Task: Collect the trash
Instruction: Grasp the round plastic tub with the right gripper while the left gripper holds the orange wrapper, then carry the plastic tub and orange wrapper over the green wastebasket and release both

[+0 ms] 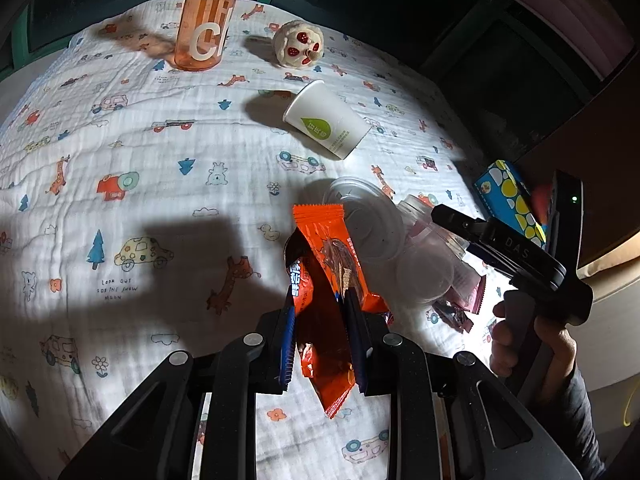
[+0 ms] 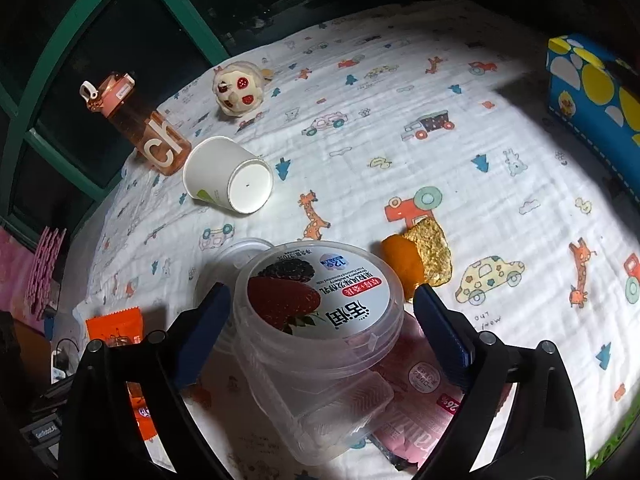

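My left gripper (image 1: pixel 320 300) is shut on an orange snack wrapper (image 1: pixel 332 264) and holds it above the cloth. My right gripper (image 2: pixel 322 308) is open, its blue pads on either side of a clear plastic yogurt tub (image 2: pixel 316 320) with a berry label; the tub also shows in the left wrist view (image 1: pixel 432 256). The pads do not touch the tub. A white paper cup (image 2: pixel 228 176) lies on its side, also in the left wrist view (image 1: pixel 326 120). An orange peel (image 2: pixel 404 264) with a cracker piece (image 2: pixel 432 248) lies right of the tub. A pink wrapper (image 2: pixel 420 380) lies under the tub.
A white cartoon-print cloth (image 2: pixel 440 160) covers the table. A pink water bottle (image 1: pixel 206 12) and a small plush toy (image 1: pixel 298 44) stand at the far edge. A blue dotted box (image 2: pixel 592 96) stands at the right. A clear lid (image 1: pixel 360 208) lies beside the tub.
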Tool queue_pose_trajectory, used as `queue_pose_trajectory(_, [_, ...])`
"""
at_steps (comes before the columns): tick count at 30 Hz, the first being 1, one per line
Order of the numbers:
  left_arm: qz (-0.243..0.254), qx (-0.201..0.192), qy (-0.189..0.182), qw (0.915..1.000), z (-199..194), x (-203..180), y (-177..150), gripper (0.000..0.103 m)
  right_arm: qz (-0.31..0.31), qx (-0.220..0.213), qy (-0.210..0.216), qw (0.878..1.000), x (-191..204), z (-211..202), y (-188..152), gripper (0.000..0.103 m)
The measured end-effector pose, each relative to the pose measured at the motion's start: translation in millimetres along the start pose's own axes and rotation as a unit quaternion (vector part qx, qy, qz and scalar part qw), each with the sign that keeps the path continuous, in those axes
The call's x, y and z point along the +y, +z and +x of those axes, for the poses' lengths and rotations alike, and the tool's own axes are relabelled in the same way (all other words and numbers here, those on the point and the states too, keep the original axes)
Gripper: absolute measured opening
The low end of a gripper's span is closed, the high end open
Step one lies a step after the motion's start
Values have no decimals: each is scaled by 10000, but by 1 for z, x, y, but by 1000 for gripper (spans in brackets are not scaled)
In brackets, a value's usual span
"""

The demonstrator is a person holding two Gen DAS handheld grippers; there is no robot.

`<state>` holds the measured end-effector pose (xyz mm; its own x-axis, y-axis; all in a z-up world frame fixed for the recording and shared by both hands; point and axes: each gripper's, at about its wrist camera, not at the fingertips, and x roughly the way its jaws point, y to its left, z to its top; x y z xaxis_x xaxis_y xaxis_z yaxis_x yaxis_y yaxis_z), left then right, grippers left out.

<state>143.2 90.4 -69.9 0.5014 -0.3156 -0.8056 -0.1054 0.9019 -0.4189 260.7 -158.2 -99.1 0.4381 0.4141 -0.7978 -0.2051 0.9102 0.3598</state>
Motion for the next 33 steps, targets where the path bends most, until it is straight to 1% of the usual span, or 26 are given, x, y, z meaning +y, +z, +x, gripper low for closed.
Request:
queue_pose_trajectory(2, [-11,11,-3,10000,1,2,0,23,51,106,72,9999,-1,6,1,92])
queue_pose_trajectory(9, [-19,62,13,10000,5,6,2,23,24,128,15,9999,3,11,5,92])
queue_pose_trajectory(12, [-27,74,-3,10000,5,6,2,23,-19,99,-27,9999,5,10,4,91])
queue_pose_trajectory(15, [6,50,-17,10000,3,3,2,23,-47,-21,-32,10000,5,4,2,91])
queue_pose_trajectory(21, [126,-29,-99,9999,-2,-10,7,23,-29,-339,59,9994,4,-23,-6,91])
queue_pose_trajectory(27, [373,-91,-203,9991,-6,-34,11,23,120,-742,207,9970,-5,-61,-14,91])
queue_pose_trajectory(33, [570,-82,-349,9977,-6,-59,11,23,260,-1056,146,9940,-20,-94,-20,91])
